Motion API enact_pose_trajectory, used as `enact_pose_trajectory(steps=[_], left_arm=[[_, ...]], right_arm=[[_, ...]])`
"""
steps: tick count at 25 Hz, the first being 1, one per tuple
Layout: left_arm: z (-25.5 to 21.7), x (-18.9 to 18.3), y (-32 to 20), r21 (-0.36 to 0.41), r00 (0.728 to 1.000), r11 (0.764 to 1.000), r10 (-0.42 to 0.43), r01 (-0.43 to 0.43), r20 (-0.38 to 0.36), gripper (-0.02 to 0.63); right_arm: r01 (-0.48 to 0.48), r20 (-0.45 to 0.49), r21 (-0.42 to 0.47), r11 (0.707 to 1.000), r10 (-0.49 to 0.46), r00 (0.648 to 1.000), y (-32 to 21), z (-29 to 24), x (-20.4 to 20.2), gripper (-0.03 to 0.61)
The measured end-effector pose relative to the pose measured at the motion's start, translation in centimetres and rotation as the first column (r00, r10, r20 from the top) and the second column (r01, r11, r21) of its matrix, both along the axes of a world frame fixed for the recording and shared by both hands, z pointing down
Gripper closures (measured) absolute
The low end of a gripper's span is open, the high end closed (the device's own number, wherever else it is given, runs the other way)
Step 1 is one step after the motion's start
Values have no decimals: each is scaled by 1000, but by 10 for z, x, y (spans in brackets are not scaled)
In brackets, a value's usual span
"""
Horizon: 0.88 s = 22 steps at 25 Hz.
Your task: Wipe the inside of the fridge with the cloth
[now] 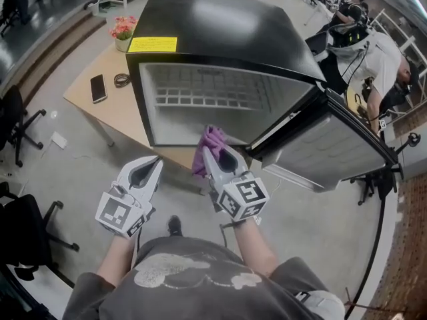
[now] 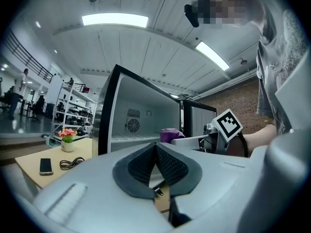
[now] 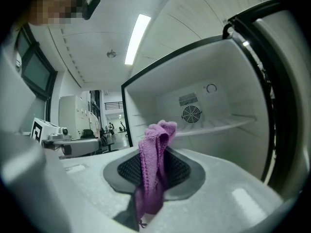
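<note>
Right gripper view, cloth (image 3: 154, 152) upright (pinched), toward fridge (image 3: 214, 125)

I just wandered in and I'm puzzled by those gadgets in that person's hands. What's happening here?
A person stands facing a small black fridge on a table, its door swung open to the right. They hold a hand-operated gripper in each hand. The right gripper is clamped on a purple cloth, held at the front lower edge of the fridge's opening, apparently ready to wipe inside. The left gripper is shut and empty, held back beside it.
</note>
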<state>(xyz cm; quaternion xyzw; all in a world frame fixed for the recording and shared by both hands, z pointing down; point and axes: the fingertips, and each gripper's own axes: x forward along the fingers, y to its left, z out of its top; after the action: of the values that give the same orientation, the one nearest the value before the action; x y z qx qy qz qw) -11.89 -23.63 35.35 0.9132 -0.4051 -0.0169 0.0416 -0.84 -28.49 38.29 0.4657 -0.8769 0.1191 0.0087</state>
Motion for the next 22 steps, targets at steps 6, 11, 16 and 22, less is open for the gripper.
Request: enact_pose_trajectory(steps=[6,11,16,22], left_arm=[[-9,-15,-27,30,1000,1000,8,-8,4,597],[-14,-22,-35,40,1000,999,2,-2,7,597],[-17,-24,-44,43,1000,999,-6,5,3,597],[-27,-26,-61,47,999,997,-54,54,-6,597]], right_arm=[[81,25,58,995,-83,996,-29,-31,-49,495],[66,30,158,985,-71,997,-54,-78,-58,495],[73,-2,241,968,-75,997,-89,-107,-68,494],[169,-125,291,942,-137,983,-120,-113,-100,495]])
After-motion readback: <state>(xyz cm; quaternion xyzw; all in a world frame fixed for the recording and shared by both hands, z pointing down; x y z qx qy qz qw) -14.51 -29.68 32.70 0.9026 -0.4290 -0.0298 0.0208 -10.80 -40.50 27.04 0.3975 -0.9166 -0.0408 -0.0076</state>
